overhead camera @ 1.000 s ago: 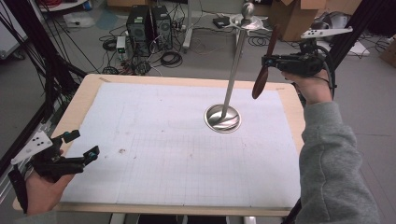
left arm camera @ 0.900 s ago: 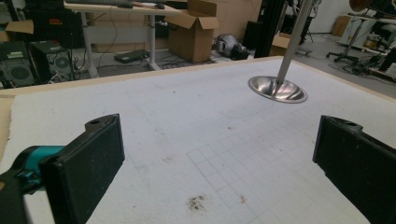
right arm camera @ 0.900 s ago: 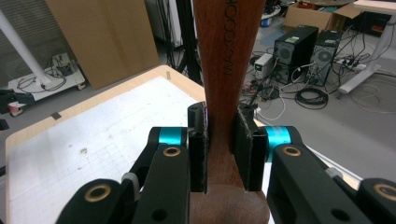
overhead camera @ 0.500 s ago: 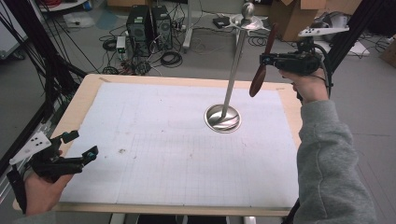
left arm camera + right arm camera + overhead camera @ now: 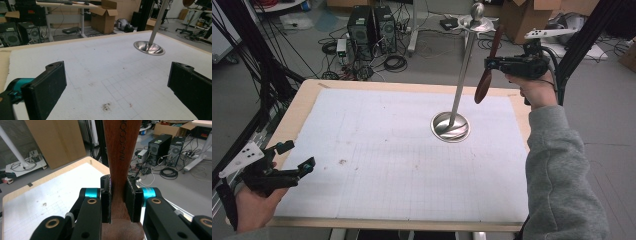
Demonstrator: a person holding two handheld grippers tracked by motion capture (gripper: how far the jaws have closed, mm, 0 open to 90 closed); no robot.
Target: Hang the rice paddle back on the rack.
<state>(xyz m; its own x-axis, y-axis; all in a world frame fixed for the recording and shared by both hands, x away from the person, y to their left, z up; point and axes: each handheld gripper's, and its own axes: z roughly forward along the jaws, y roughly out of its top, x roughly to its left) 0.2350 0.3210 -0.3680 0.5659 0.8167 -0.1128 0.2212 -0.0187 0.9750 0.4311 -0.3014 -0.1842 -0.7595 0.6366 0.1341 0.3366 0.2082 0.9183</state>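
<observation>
Two hand-held grippers, one per hand. Left hand-held gripper [image 5: 294, 156] sits at the near left corner of the desk [image 5: 297, 107], low over the surface, jaws spread wide with nothing between them; in the left gripper view its two flat black pads [image 5: 53, 86] show a matte, slightly gritty face, one at each side of the frame. Right hand-held gripper [image 5: 492, 63] is raised above the far right edge of the desk, clamped tight on one wooden utensil [image 5: 486, 75].

Utensil: reddish-brown wood, smooth, long flat handle [image 5: 119, 150] with lettering stamped along it; it widens to a rounded paddle end [image 5: 482, 92] that hangs down and clear of the desk. In the right gripper view the pads press both flat sides of the handle.

One metal stand [image 5: 464, 65]: polished steel, a round dished base [image 5: 451, 126] resting on the mat right of centre, a thin straight pole rising from it, a ball-shaped knob [image 5: 477, 8] at the top with a small crosspiece just below. The utensil hangs just right of the pole, near its upper part; contact cannot be judged.

Desk: pale wood rim, covered by one white mat [image 5: 387, 150] printed with a faint grid, lightly stained near the left gripper [image 5: 107, 107].

Grey sleeve [image 5: 557, 170] on the right arm. Beyond the desk: two black computer towers [image 5: 372, 25], loose cables, cardboard boxes [image 5: 106, 16] on the floor.
</observation>
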